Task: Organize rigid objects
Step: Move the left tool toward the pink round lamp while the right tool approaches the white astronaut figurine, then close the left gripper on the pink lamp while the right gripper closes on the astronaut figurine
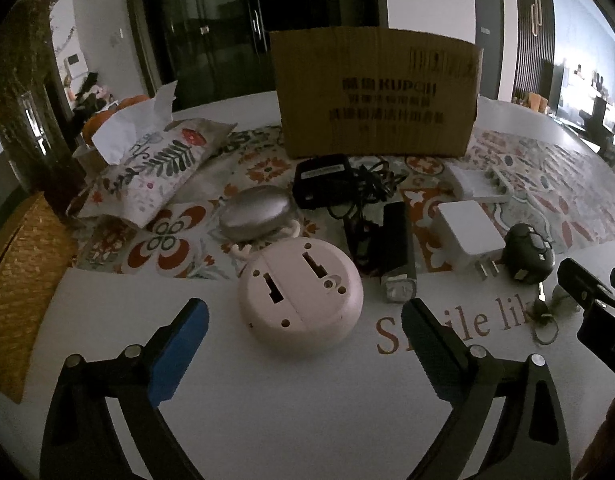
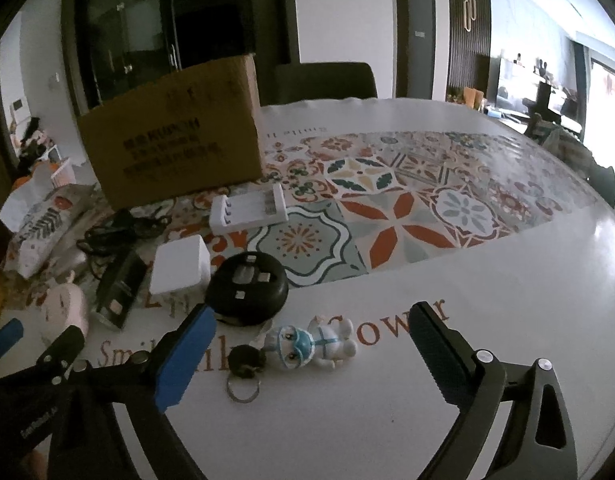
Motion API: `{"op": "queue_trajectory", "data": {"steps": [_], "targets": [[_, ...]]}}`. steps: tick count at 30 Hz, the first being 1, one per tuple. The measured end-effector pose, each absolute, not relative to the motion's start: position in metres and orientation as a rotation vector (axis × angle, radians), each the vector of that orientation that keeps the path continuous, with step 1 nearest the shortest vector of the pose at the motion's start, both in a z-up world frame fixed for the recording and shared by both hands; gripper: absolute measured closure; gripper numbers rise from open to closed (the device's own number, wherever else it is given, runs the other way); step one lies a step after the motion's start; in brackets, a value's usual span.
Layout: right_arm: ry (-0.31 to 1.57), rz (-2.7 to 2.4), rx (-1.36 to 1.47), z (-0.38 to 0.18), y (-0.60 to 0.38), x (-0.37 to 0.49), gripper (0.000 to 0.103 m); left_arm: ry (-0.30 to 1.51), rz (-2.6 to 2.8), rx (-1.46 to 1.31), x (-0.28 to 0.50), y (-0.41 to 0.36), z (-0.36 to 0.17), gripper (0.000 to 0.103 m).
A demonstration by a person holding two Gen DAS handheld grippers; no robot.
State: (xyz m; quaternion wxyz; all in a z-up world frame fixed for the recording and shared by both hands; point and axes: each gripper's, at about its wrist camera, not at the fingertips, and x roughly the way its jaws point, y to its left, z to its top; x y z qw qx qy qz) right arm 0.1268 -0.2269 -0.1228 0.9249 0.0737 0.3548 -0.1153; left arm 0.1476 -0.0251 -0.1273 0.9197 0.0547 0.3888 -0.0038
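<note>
My left gripper (image 1: 305,320) is open and empty, its jaws on either side of the near edge of a pink round device (image 1: 300,295) lying bottom up. Behind it lie a silver oval case (image 1: 256,215), a black adapter with tangled cable (image 1: 322,178), a black flashlight (image 1: 397,248), a white plug charger (image 1: 469,235), a black round device (image 1: 527,254) and a white battery charger (image 1: 481,181). My right gripper (image 2: 311,328) is open and empty, just in front of a small white-and-blue figure keychain (image 2: 311,345). The black round device (image 2: 247,287) lies just beyond it.
A cardboard box (image 1: 377,92) stands at the back on the patterned table mat (image 2: 407,208). A floral tissue pack (image 1: 155,168) lies at the left, a woven basket (image 1: 15,280) at the left edge. A dark chair (image 2: 325,80) stands behind the table.
</note>
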Motion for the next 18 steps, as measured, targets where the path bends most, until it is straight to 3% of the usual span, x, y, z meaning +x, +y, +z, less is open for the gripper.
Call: {"op": "queue_trajectory", "data": {"steps": [18], "targets": [[0.845,-0.23,0.176,-0.145,-0.232,0.146,0.028,0.844,-0.013,0.129,0.167,-0.028,-0.142,0.016]]}}
